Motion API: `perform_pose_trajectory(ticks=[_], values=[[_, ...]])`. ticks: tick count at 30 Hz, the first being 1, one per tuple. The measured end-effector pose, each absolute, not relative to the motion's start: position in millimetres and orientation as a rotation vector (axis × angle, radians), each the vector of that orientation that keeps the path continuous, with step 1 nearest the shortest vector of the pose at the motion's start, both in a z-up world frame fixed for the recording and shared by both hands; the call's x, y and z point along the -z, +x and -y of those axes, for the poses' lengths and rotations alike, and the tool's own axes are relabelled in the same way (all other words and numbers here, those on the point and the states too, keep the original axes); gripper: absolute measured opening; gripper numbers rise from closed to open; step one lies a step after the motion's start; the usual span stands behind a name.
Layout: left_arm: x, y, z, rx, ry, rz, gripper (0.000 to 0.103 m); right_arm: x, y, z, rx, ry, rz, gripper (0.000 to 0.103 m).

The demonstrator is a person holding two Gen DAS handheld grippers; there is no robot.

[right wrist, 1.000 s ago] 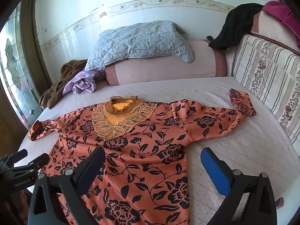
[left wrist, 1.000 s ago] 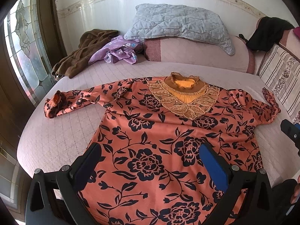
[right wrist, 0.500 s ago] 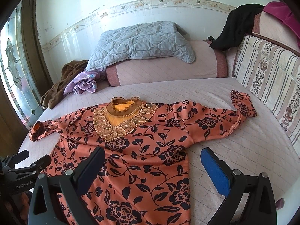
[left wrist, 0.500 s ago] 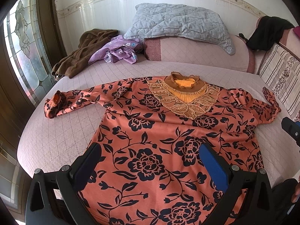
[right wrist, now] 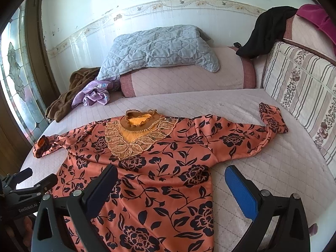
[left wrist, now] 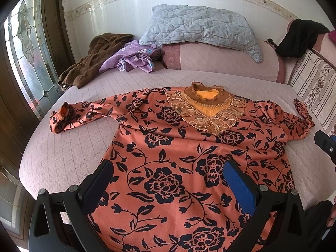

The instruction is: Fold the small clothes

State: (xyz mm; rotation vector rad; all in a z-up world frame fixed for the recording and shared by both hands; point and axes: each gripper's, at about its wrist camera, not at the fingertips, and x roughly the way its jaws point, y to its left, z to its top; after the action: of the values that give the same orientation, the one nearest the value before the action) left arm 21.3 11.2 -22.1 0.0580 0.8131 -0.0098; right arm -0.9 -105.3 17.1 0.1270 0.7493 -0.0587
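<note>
An orange top with black flowers (left wrist: 168,159) (right wrist: 159,168) lies flat, face up, on the pink quilted bed (left wrist: 63,147), both sleeves spread out. Its collar (left wrist: 206,92) has gold lace and points to the far side. My left gripper (left wrist: 168,180) is open and empty, held above the lower body of the top. My right gripper (right wrist: 170,187) is open and empty, above the top's right lower edge. The left gripper also shows in the right wrist view (right wrist: 31,182) at the left edge.
A grey quilted pillow (left wrist: 201,25) rests on a pink bolster (left wrist: 220,58) at the back. A brown garment (left wrist: 92,61) and a purple one (left wrist: 134,58) lie at the back left. A striped cushion (right wrist: 304,88) lines the right side, with a black garment (right wrist: 266,29) above.
The right wrist view has drifted slightly, so the top sits a little lower and further left. The left gripper and the top have not moved.
</note>
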Motion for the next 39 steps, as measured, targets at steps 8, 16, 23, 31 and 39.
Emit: perform_pose_trajectory(ticks=[8,16,23,31,39], values=[[21,21,-12,0.017,0.058,-0.812,0.103,-17,0,105,0.060,0.128,-0.750,0.103],[21,22,-11,0.019,0.060,-0.812,0.103,-17,0,105,0.060,0.127,-0.750,0.103],[22,24,-9,0.019,0.061,-0.815,0.103,-16,3,107,0.063,0.127,-0.754,0.103],[25,28,-10,0.029,0.057,-0.818,0.103,-11,5,108,0.067,0.125,-0.759,0.103],[53,49,-38,0.029,0.025,-0.855,0.103,-2,13,166,0.074,0.288,-0.769,0.103]])
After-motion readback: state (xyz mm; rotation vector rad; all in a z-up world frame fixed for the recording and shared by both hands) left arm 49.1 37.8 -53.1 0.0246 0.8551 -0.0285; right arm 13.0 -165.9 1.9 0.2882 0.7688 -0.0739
